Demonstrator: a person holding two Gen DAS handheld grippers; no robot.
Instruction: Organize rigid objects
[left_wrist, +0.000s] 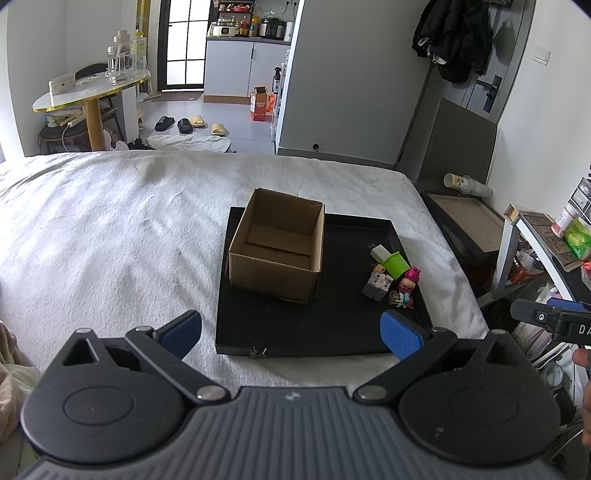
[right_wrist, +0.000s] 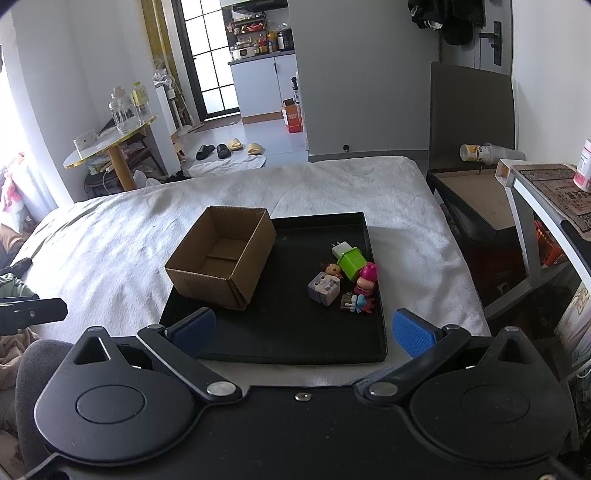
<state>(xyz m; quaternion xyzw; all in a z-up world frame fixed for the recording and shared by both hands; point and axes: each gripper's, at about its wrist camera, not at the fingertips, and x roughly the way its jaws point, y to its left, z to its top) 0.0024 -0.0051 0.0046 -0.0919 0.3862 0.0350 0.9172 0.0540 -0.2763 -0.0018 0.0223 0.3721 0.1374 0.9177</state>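
An open, empty cardboard box (left_wrist: 277, 245) (right_wrist: 223, 258) stands on the left part of a black tray (left_wrist: 332, 332) (right_wrist: 295, 332) on the bed. At the tray's right lie small toys: a white charger plug (left_wrist: 377, 254) (right_wrist: 341, 249), a green block (left_wrist: 396, 264) (right_wrist: 352, 263), a grey cube figure (left_wrist: 377, 286) (right_wrist: 325, 288), a pink-hatted doll (left_wrist: 409, 280) (right_wrist: 365, 280) and a small figure (left_wrist: 400, 299) (right_wrist: 357, 303). My left gripper (left_wrist: 291, 334) is open and empty, hovering before the tray's near edge. My right gripper (right_wrist: 303, 332) is open and empty over the tray's near edge.
The tray sits on a white blanket (left_wrist: 110, 229) (right_wrist: 110, 240) covering the bed. A dark side table with a framed board (left_wrist: 469, 221) (right_wrist: 476, 199) and a shelf (right_wrist: 546, 206) stand to the right of the bed. A round table (left_wrist: 92, 88) stands far left.
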